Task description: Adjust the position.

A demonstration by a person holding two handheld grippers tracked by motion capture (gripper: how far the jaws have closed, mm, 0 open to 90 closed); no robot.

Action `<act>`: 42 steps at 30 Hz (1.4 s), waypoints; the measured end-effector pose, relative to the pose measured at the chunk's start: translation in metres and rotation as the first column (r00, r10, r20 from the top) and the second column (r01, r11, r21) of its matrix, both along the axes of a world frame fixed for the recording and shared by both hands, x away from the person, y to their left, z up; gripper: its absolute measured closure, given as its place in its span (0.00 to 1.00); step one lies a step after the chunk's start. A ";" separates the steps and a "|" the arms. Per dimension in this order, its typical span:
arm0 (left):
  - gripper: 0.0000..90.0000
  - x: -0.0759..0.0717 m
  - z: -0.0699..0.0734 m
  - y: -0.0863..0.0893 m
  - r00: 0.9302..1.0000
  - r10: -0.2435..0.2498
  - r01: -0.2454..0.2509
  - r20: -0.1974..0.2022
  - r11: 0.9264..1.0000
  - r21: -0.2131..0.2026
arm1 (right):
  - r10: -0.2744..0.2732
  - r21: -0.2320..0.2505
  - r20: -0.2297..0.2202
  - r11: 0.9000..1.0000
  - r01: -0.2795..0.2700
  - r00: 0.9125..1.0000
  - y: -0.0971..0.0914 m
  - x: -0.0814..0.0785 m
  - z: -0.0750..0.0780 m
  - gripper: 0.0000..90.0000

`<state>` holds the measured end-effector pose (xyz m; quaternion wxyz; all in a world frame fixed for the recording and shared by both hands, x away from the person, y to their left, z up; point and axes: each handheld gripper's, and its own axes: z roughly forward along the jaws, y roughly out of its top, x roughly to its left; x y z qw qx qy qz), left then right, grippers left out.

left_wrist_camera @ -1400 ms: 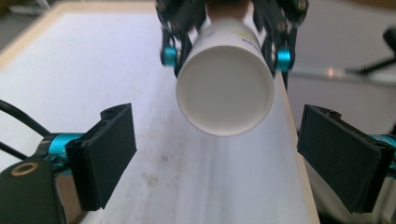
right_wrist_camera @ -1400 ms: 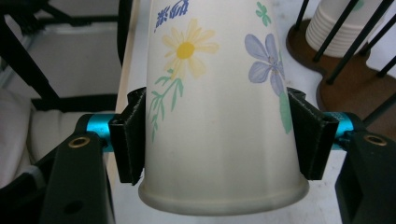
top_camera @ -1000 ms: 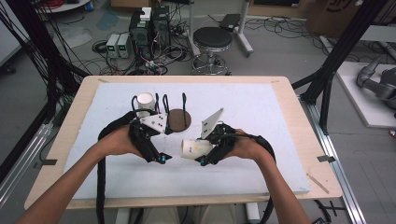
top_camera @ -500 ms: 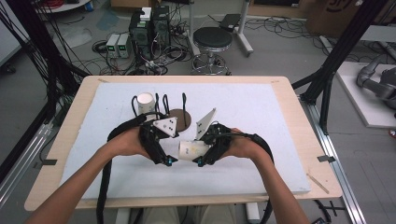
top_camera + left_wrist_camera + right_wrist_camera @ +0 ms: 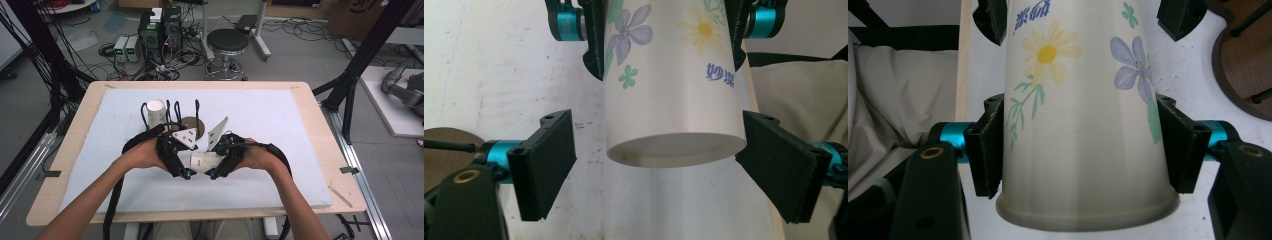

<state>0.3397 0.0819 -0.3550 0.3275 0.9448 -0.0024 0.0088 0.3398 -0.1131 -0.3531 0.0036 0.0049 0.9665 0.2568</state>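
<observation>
A white paper cup [image 5: 205, 161] with printed flowers lies on its side just above the white mat, between both hands. My right gripper [image 5: 1083, 150] is shut on the cup [image 5: 1083, 125] near its rim end, both pads pressed to its wall. My left gripper [image 5: 661, 170] straddles the cup's base end [image 5: 674, 145]. Its jaws have just been closing with the cup between them, and a gap still shows at the left pad [image 5: 546, 165]. In the high view the left gripper [image 5: 184, 162] and right gripper [image 5: 220, 162] face each other across the cup.
A second white cup [image 5: 156, 111] stands upright at the back left of the white mat [image 5: 280, 125]. Beside it, a brown round base [image 5: 192, 125] carries black wire loops. The mat's front edge and a person's lap lie just behind the grippers.
The left gripper has slid right toward the cup, and its jaws now sit around the cup's base end and stand narrower. The right gripper and the cup have stayed put.
</observation>
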 end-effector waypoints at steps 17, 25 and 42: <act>0.40 -0.002 -0.001 -0.004 1.000 -0.005 0.005 -0.015 1.000 0.002 | -0.012 0.000 -0.005 1.000 0.012 1.000 0.000 0.001 -0.002 0.36; 0.41 -0.003 -0.001 -0.004 1.000 -0.008 0.008 0.010 1.000 0.017 | -0.012 -0.004 -0.013 1.000 0.012 1.000 0.001 0.002 -0.003 0.31; 0.41 -0.005 -0.004 -0.007 1.000 0.016 -0.015 -0.013 0.999 0.028 | -0.029 0.078 -0.019 0.997 0.030 0.999 -0.002 0.005 0.004 0.18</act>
